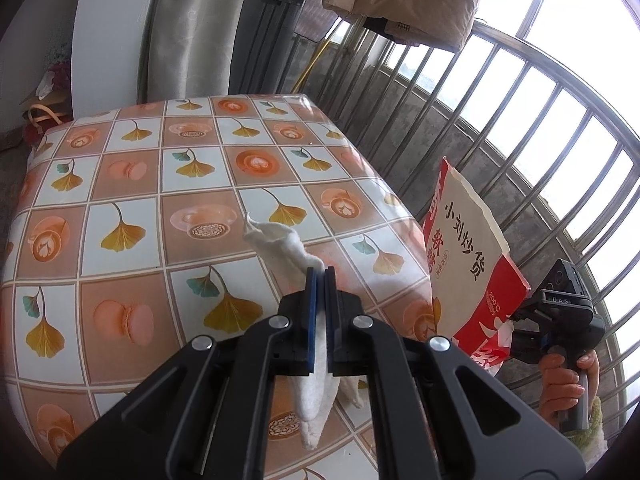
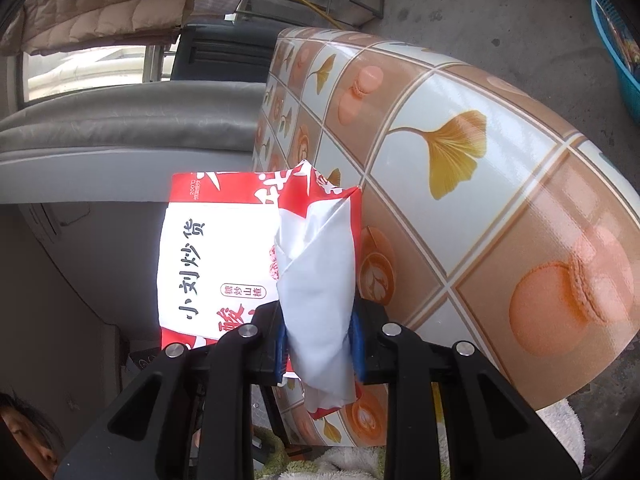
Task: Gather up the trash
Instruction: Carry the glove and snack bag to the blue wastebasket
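Tissue: crumpled white tissue [image 1: 310, 356] sits at lower centre of the left wrist view, pinched in the left gripper [image 1: 319, 280], ends trailing free above the table [image 1: 132, 184].
Left gripper state: jaws nearly together, clamped on the tissue.
Snack bag: red-and-white paper bag [image 2: 224, 248] occupies the centre of the right wrist view, beside the table edge.
Right gripper state: right gripper [image 2: 320, 332] jaws narrow, holding the bag's folded white side.
Handling judgement: tissue appears very light, soft, tear-prone; mid-wad grip suits. Bag appears light, thin, crushable; the folded edge offers firmest purchase.
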### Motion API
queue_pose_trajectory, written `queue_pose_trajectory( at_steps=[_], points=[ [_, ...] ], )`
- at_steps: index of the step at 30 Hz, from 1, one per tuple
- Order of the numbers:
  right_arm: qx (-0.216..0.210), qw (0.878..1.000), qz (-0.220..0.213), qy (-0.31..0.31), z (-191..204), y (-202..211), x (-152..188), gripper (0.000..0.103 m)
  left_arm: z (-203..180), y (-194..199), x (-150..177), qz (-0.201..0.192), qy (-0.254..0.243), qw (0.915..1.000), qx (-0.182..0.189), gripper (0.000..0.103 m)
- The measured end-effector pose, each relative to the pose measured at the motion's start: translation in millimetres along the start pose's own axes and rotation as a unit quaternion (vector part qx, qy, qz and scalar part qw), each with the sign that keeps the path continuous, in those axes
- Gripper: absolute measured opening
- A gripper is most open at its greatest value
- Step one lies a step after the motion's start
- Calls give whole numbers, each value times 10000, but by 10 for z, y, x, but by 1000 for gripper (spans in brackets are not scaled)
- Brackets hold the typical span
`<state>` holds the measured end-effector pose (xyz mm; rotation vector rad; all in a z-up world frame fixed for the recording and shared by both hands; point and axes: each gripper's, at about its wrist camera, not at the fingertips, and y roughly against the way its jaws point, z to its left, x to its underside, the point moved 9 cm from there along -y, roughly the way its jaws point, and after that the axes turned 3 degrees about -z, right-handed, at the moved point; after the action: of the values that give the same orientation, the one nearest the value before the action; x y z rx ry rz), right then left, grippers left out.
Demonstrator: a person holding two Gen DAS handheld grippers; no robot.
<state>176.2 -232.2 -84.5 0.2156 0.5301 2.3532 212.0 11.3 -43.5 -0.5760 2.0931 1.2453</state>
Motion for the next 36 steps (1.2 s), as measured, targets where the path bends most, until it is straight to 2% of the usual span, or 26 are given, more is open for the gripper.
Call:
queue_pose_trajectory(
  at_steps=[19, 25, 30, 33, 36],
  points=[
    [-294, 9990, -324, -47, -113, 443, 52, 24, -478, 344, -221, -519, -761, 9957, -135, 2],
    [-419, 9976, -538, -101, -173, 685, 19, 24, -753, 375, -256, -574, -999, 9933, -19, 2],
    [-481, 9937, -993, -172, -267, 1080, -83, 24, -1120, 325, -321, -557, -1258, 9899, 334, 2],
    [-430, 9880, -1462, -232, -364, 1445, -199, 24, -1439, 269, -376, -555, -1495, 9849, 674, 2],
    [-262, 9767, -2106, -314, -505, 1921, -324, 24, -1812, 176, -422, -464, -1721, 9779, 1089, 2]
  ],
)
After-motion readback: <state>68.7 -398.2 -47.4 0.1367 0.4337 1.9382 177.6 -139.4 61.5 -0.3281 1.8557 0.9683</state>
